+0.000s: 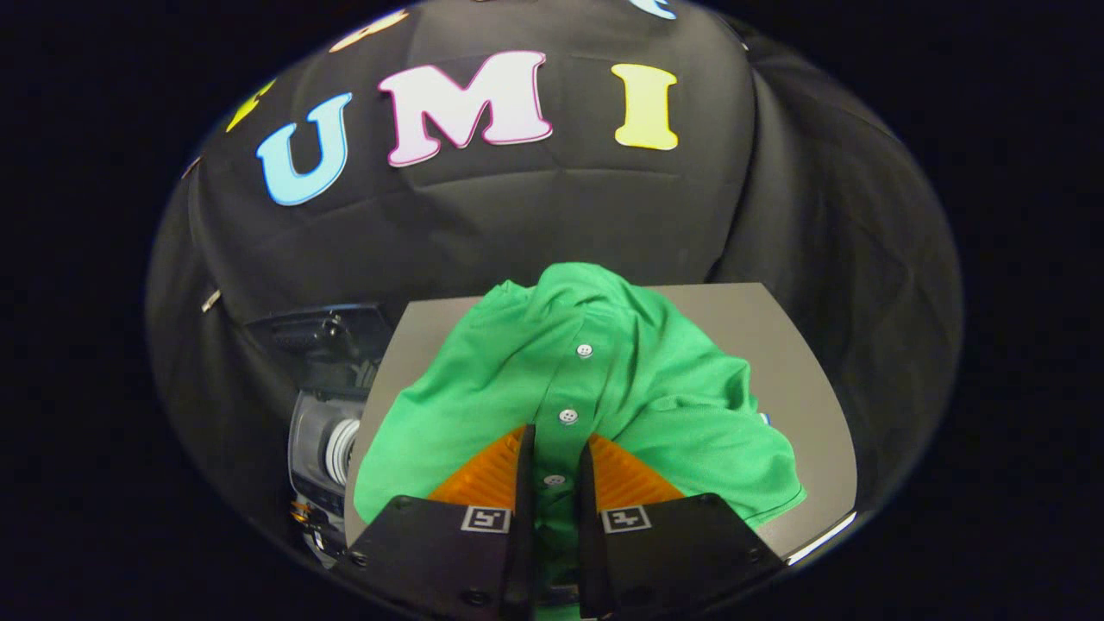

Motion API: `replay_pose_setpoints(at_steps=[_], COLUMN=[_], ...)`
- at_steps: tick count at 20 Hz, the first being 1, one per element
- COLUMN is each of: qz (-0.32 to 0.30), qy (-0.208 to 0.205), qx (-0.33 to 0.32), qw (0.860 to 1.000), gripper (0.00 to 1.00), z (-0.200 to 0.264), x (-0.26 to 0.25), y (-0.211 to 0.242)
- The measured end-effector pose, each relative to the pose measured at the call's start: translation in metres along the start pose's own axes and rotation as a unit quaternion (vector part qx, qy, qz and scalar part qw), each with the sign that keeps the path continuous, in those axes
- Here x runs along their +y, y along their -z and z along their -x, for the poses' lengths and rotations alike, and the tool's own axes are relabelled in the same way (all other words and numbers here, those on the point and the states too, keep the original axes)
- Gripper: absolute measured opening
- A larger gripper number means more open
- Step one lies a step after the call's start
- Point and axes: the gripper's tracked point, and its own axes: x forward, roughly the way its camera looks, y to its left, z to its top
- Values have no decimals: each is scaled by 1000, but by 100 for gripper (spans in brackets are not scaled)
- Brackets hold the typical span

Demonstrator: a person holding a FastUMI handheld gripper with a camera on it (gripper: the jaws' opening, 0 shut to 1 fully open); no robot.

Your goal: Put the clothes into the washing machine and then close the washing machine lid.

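Note:
A green button-up shirt (655,388) lies crumpled on a grey table (776,345). Its button strip with white buttons runs straight toward my gripper (557,440). The two fingers stand close together over the shirt's near part, and a fold of the button strip is pinched between them. To the left of the table and lower down stands a small washing machine (323,448), with its dark lid (323,332) raised open behind it. Part of the machine is hidden by the table's edge.
Black cloth walls close the booth behind the table and on both sides. Bare grey tabletop shows to the right of the shirt, up to the table's right edge (824,539). The washing machine sits tight against the table's left edge.

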Motion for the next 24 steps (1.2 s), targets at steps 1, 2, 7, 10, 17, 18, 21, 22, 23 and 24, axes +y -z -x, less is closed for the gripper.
replay_pose_setpoints(at_steps=[1,2,7,10,17,18,21,22,23,24], qz=[-4,-8,-16,-18,-6,-9,-11,-10,-10,-9], qy=[1,8,-20,-31,-34,-42,-60,-67,-75,-82], qx=[-5,-17,-56,-87,-143,-145,-155,-157,-158,-159], qw=[1000,1000,998,996,989,988,986,985,985,984], gripper=[17,10,10,10,10,10,10,9,9,10], z=[-11,6,50,85,167,176,193,197,200,205], x=[-1,0,22,34,57,65,89,99,111,123], y=[-2,-13,-59,-95,-152,-155,-164,-166,-167,-169])
